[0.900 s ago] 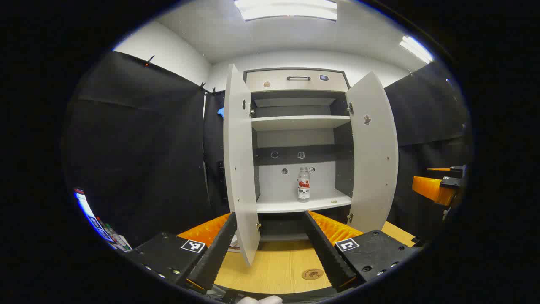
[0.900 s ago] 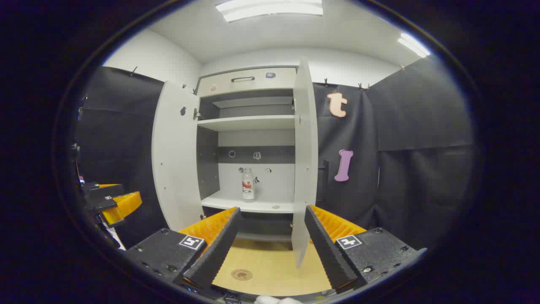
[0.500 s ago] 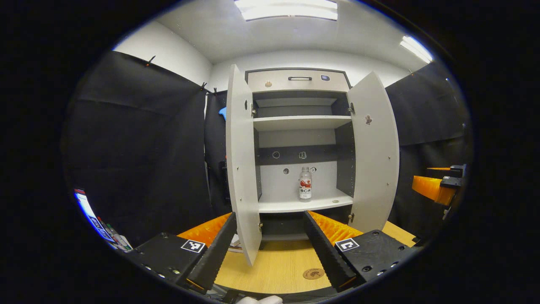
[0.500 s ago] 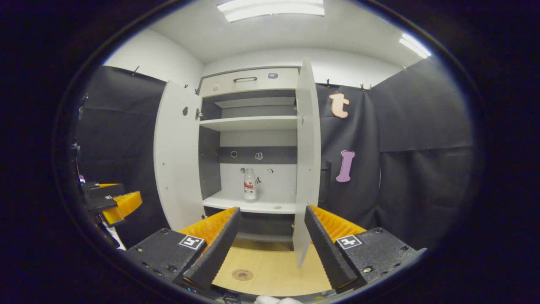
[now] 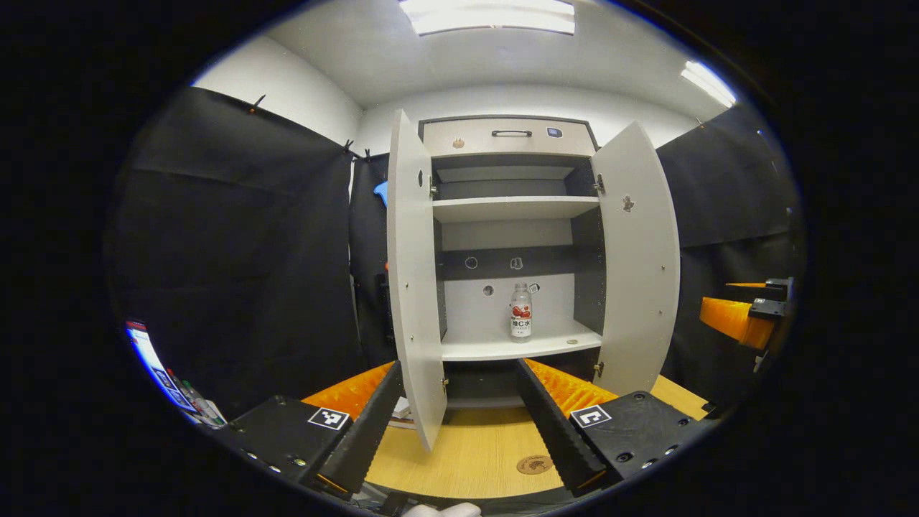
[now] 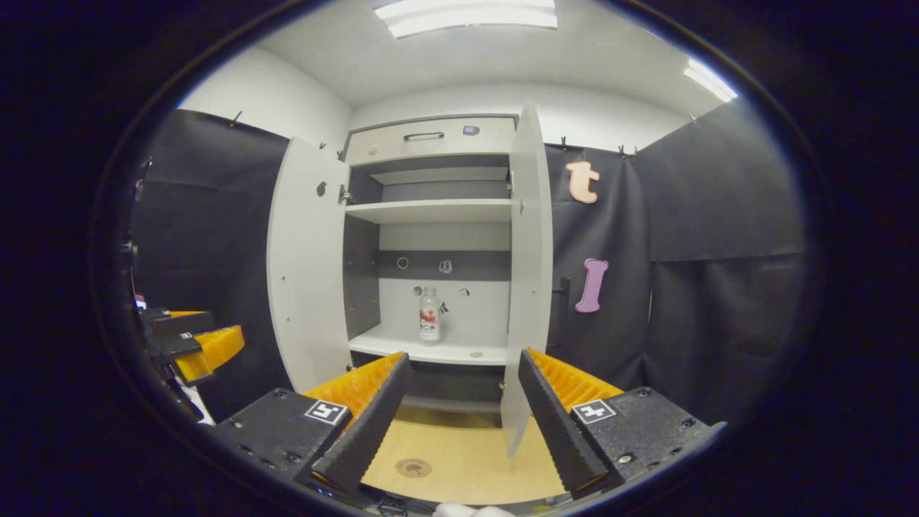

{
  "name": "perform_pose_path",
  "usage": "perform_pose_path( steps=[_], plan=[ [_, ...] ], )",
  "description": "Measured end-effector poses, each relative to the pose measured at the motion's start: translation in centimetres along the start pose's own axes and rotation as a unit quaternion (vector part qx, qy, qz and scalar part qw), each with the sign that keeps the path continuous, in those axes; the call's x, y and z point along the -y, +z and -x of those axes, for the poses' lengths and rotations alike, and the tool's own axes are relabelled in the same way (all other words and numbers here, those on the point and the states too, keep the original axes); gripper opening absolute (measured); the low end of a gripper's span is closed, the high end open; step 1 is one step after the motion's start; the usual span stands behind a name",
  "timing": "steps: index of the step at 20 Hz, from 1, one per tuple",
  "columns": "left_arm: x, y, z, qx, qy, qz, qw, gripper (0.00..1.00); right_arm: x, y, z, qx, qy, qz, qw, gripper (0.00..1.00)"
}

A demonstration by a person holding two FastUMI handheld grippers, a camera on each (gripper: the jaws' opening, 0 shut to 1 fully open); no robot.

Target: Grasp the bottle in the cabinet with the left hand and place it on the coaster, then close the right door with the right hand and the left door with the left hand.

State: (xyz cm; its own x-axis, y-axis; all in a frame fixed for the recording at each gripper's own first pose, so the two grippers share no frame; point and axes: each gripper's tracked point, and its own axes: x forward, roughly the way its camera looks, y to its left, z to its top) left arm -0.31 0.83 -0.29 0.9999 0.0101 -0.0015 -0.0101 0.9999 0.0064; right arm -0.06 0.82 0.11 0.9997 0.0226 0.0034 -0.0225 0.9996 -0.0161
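A clear bottle with a red-and-white label stands upright on the cabinet's lower shelf; it also shows in the right gripper view, bottle. Both doors hang open: left door, right door. A round brown coaster lies on the wooden table, coaster. My left gripper is open, well short of the cabinet. My right gripper is open too, with the right door's edge between its fingers' line of sight.
The cabinet has an upper shelf and a drawer with a handle on top. The wooden table runs beneath the doors. Black cloth walls close in on both sides. Small items lie at the far left.
Both views have drifted slightly; the cabinet and bottle sit a little further right in each. Nothing has been grasped, and the doors have not moved.
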Motion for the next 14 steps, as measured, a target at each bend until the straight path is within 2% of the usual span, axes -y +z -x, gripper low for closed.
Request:
perform_pose_path(
  steps=[8,14],
  plan=[
    [1.4,-0.5,-1.7,-0.005,-0.020,0.000,1.000,0.96,0.8,-0.8,-0.1,-0.007,-0.010,-0.001,1.000,0.99],
    [6.4,-0.3,-7.1,-0.003,-0.061,0.003,0.998,0.96,3.9,-0.4,-1.1,-0.005,-0.028,0.009,1.000,0.99]
  ],
)
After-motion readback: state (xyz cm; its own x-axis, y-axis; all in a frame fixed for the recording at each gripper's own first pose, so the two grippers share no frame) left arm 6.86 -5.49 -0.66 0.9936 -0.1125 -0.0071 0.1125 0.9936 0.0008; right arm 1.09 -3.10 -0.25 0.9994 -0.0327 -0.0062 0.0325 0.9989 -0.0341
